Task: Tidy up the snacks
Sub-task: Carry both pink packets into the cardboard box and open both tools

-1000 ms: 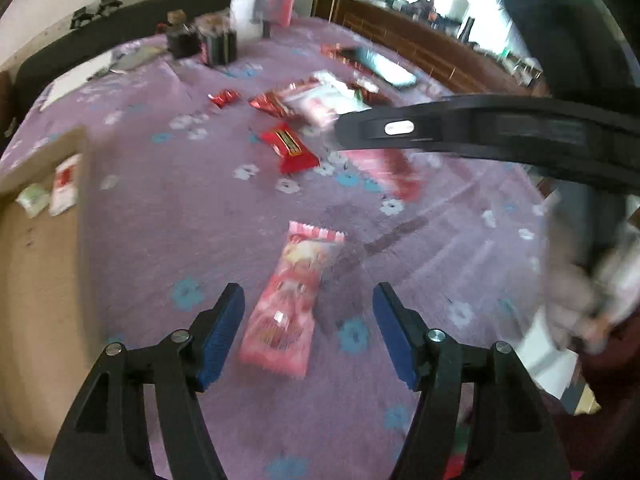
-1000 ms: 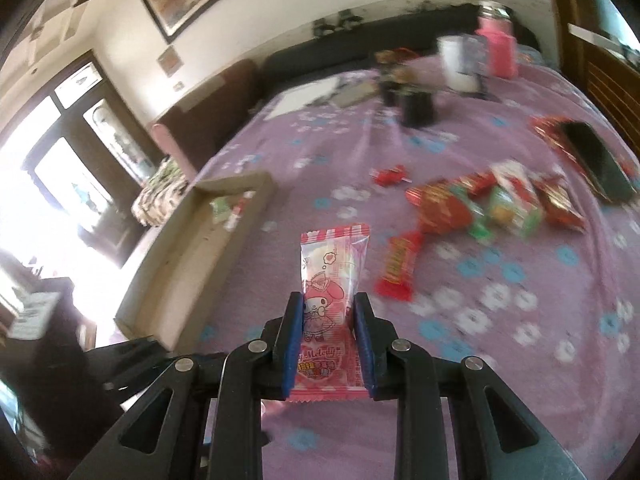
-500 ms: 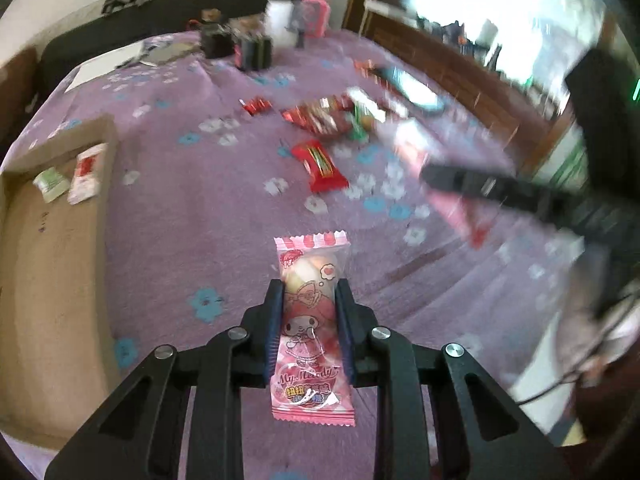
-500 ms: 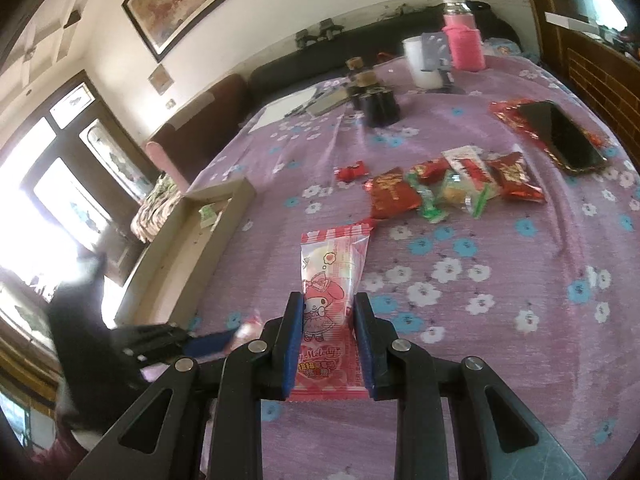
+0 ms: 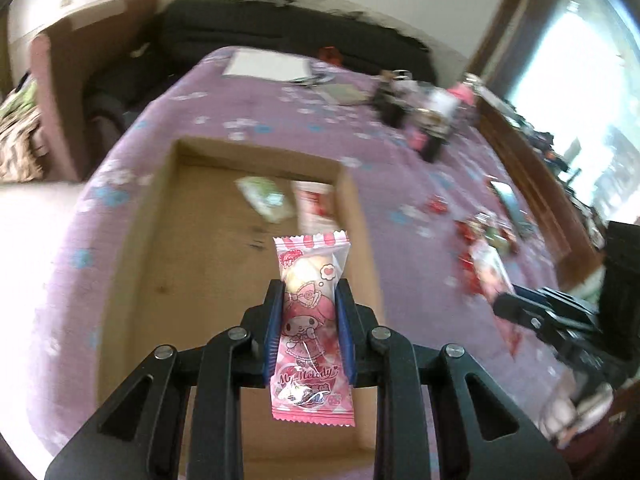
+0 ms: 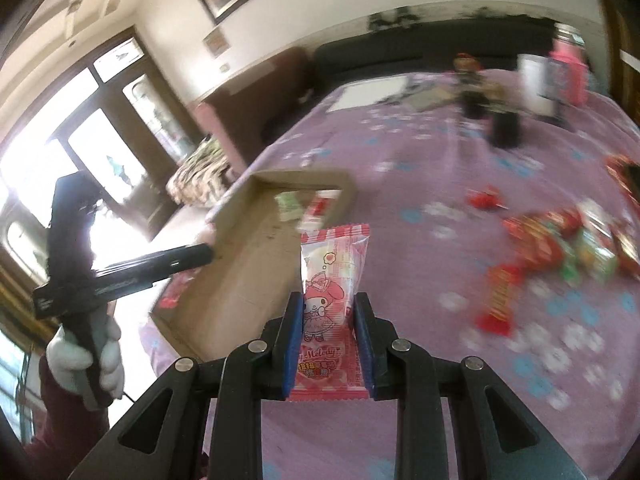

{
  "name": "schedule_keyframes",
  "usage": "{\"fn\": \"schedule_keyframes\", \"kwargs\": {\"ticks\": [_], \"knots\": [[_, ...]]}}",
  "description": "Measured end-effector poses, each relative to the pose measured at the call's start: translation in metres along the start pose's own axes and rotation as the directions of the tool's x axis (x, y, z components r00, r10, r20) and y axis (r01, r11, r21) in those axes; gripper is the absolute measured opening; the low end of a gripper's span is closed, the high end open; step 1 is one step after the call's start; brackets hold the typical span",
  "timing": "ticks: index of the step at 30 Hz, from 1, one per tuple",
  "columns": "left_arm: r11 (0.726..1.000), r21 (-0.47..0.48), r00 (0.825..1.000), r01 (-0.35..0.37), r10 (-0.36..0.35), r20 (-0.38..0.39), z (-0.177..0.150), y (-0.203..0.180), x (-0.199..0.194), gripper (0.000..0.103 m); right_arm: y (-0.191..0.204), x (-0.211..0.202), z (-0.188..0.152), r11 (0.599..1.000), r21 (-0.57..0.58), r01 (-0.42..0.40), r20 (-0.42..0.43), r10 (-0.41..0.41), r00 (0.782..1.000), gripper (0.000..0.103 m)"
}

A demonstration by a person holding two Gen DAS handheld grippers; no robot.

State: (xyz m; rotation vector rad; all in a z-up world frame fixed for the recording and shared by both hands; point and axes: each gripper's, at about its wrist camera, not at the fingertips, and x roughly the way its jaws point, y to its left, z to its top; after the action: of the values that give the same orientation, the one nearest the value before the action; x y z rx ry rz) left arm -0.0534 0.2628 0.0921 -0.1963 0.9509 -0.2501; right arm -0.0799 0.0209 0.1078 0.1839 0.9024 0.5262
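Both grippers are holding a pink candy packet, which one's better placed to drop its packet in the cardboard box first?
Probably left. The left gripper holds its packet over the box; the right gripper and its packet hang above the cloth beside it.

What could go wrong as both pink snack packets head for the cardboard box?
The left hand-held gripper pinches its pink My Melody packet only by the sides, so it could slip before release. The right hand-held gripper and its packet sit outside the cardboard box wall, and both converging may collide.
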Motion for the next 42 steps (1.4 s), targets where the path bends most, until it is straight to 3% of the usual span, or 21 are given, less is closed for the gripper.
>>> {"fn": "schedule_keyframes", "kwargs": {"ticks": [5,8,12,21,26,31,38,39,42], "knots": [[0.996,-0.066,0.998,-0.054,0.053,-0.02,0.025,0.035,0.028,0.022,0.036,0.055,0.03,0.999,-0.016,-0.051,-0.06,0.05,0.997,0.025],[0.99,-0.129,0.998,-0.052,0.047,-0.04,0.041,0.057,0.047,0.022,0.052,0.094,0.048,0.997,-0.005,-0.072,-0.101,0.072,0.992,0.025],[0.982,-0.175,0.996,-0.076,0.067,-0.055,0.053,0.076,0.068,0.022,0.067,0.143,0.064,0.998,0.002,-0.059,-0.147,0.058,0.987,0.025],[0.966,-0.233,0.993,-0.111,0.101,-0.053,0.06,0.102,0.089,0.024,0.066,0.194,0.072,0.998,0.051,-0.043,-0.204,0.052,0.978,0.025],[0.961,-0.264,0.996,-0.087,0.076,-0.052,0.061,0.104,0.087,0.024,0.065,0.2,0.075,0.998,0.051,-0.033,-0.195,0.042,0.98,0.028],[0.954,-0.279,0.994,-0.106,0.1,-0.037,0.062,0.1,0.073,0.024,0.067,0.198,0.076,0.998,0.043,-0.038,-0.175,0.045,0.984,0.031],[0.952,-0.291,0.994,-0.098,0.108,0.019,0.049,0.081,0.031,0.024,0.06,0.148,0.078,0.998,0.037,-0.059,-0.097,0.063,0.993,0.034],[0.953,-0.289,0.994,-0.09,0.102,0.027,0.046,0.075,0.025,0.029,0.057,0.139,0.077,0.998,0.035,-0.057,-0.084,0.06,0.995,0.036],[0.961,-0.271,0.995,-0.057,0.077,0.063,0.035,0.05,0.005,0.057,0.037,0.104,0.071,0.998,0.048,-0.046,-0.034,0.048,0.998,0.038]]}}
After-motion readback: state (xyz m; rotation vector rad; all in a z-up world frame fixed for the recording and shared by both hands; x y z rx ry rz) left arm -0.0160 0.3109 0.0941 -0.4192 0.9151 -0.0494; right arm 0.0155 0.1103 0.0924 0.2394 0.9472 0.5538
